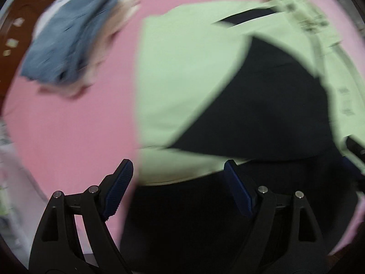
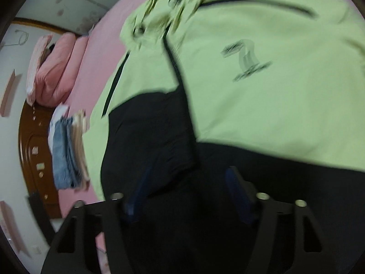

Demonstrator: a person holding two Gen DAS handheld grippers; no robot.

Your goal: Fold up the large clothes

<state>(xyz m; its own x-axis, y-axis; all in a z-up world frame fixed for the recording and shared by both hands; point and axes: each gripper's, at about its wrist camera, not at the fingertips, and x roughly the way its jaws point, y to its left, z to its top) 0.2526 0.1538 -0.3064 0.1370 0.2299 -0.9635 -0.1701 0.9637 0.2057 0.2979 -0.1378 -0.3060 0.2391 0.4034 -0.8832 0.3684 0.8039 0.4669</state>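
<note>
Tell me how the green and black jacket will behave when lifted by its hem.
The jacket lies flat and creased on the bed, so it is probably floppy and will drape. Its smooth-looking shell may slip. Its spread suggests bulk, not weight.

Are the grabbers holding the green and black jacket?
No. Both the left gripper and right gripper are open above the jacket, holding nothing.

I can't read the jacket's [image 2: 262, 91] smeared chest print [image 2: 247, 60]; the folded pile [image 1: 68, 43] is motion-blurred too.
</note>
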